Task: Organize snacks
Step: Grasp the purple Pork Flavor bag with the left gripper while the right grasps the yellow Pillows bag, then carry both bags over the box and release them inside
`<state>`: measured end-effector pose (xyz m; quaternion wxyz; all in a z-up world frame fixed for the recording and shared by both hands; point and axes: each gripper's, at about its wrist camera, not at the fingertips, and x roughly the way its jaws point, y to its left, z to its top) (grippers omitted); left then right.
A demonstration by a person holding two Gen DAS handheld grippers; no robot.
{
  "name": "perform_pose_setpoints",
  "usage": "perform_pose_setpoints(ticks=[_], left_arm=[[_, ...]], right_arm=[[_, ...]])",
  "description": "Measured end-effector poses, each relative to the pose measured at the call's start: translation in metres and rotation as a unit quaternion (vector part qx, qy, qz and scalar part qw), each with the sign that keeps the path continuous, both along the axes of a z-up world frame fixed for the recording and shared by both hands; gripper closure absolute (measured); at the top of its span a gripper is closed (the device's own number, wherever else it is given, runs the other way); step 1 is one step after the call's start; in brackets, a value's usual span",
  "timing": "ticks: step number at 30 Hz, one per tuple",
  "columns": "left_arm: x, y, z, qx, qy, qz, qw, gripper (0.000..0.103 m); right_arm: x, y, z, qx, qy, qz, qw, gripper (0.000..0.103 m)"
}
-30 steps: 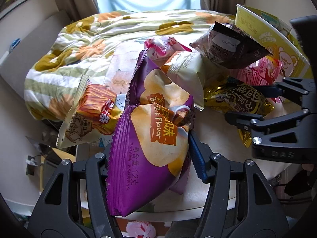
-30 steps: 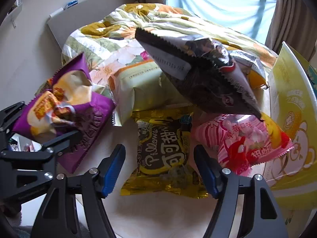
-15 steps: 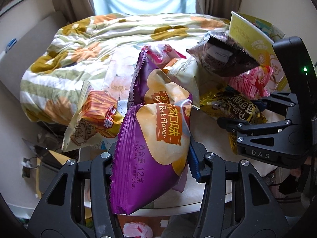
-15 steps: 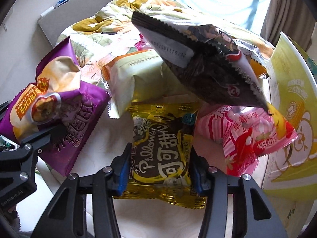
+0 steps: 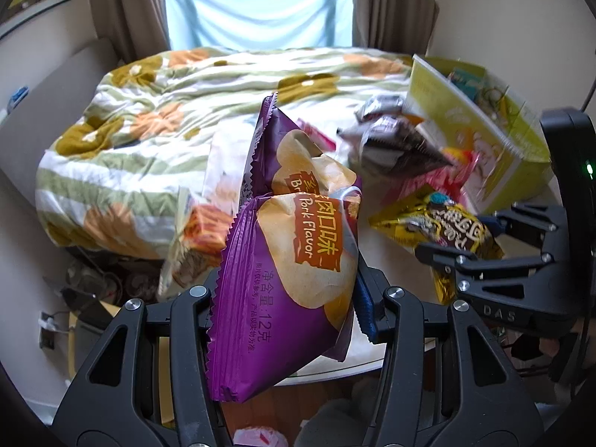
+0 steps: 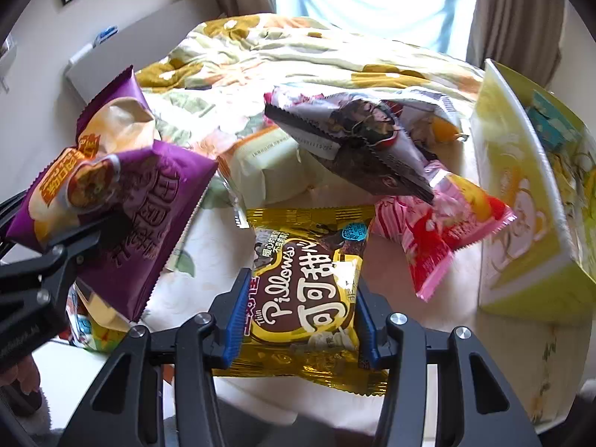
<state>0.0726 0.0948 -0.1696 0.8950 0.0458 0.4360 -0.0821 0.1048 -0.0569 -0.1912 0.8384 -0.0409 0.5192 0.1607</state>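
While the purple chip bag is being held clamped in the left gripper jaws clear of the table, the gold Pillows packet, lying at 6 o'clock, is being pinched by the right gripper jaws, seemingly for sorting into the yellow box at 3 o'clock.

A round white table is seen carrying a cream packet, a pink-and-red packet and a yellow-green carton (standing upright at its right side), near a floral-quilted bed.
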Motion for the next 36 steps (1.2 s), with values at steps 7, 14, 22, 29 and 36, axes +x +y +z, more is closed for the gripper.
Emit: perform_pose_setpoints(ticks=[7,14,22,29,36], left_arm=[[0.008,-0.009,0.047,-0.012,-0.047,-0.04,0.998,0.056],[0.028,-0.044,0.096,-0.027,-0.095,-0.068,0.9928,0.056],[0.065,-0.136,0.127,-0.063,-0.111,-0.096,0.9872,0.056],[0.111,-0.246,0.113,-0.077,-0.08,-0.113,0.9874,0.056],[0.139,-0.322,0.065,-0.07,-0.016,-0.098,0.9926,0.056]], right_arm=[[-0.014,-0.014,0.041,0.015,-0.016,-0.042,0.999,0.057],[-0.012,-0.063,0.088,0.045,-0.048,-0.102,0.993,0.057],[-0.006,-0.156,0.132,0.05,-0.098,-0.143,0.984,0.057],[0.013,-0.247,0.139,0.04,-0.104,-0.169,0.979,0.057],[0.043,-0.308,0.126,0.04,-0.091,-0.164,0.981,0.057]])
